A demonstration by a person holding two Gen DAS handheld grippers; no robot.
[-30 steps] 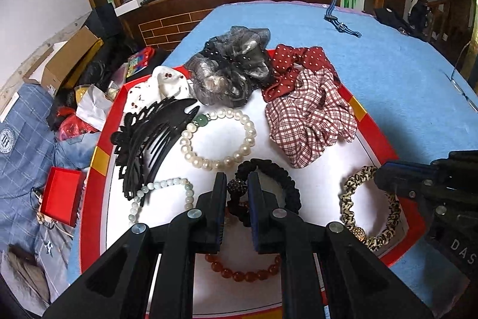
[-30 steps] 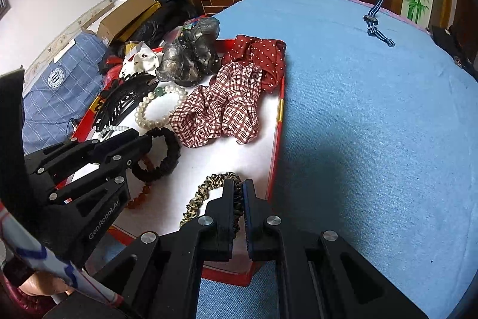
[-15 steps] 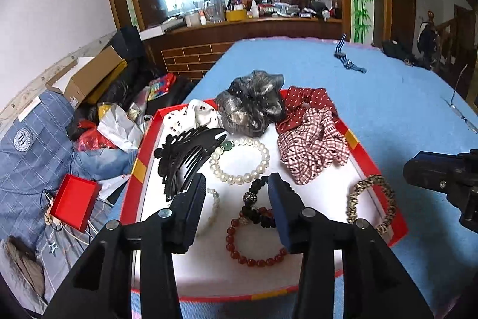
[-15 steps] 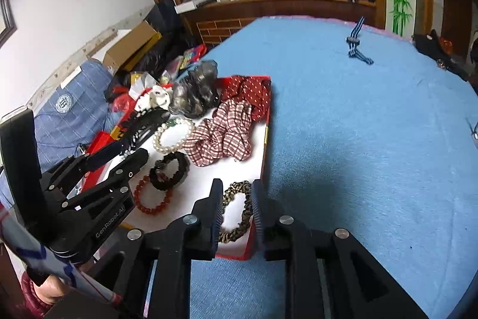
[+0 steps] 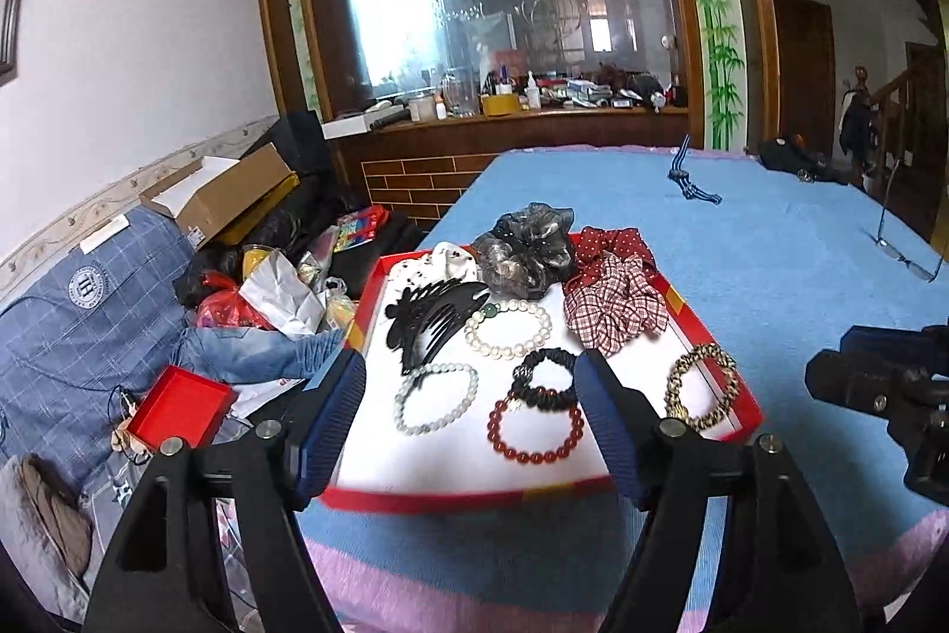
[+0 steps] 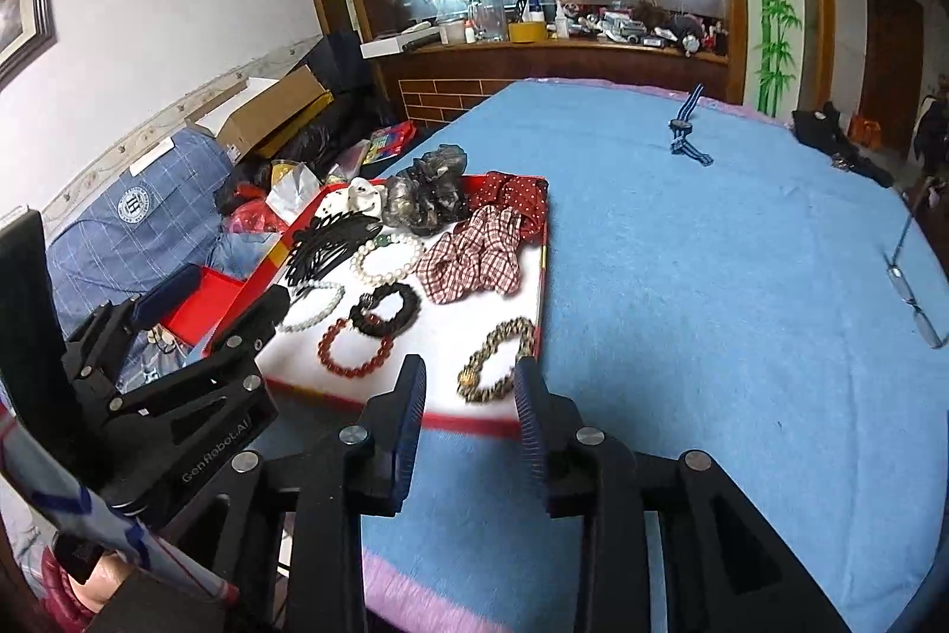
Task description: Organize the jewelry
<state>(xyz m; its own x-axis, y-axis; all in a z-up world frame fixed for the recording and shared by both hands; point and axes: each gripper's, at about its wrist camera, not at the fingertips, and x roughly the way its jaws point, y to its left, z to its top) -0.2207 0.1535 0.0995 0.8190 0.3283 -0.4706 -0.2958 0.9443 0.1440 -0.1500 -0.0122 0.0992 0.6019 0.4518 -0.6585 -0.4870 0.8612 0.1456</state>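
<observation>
In the left wrist view, the red tray is seen in the middle of the frame on the blue cloth of the tabletop, and all the jewelry is laid out inside it. The red bead bracelet lies near the lower edge, just touching the black hair tie above it. The leopard hair tie is placed at the lower right corner, apart from the rest. The small pearl bracelet and the large pearl bracelet are set to the left and centre, beside the black hair comb. The checked scrunchie, the dotted red scrunchie and the grey scrunchie are gathered at the upper end. Compared with a second ago, both grippers have been drawn back and raised from the tray: then the jaws were shut low over the beads and the leopard tie, now the whole tray is shown. The jaws of the left gripper are opening wide and nothing is held between them. The jaws of the right gripper are opening about a third of the way, also empty. From this it is judged that the last two pieces have been released in place and the arranging is close to done.
</observation>
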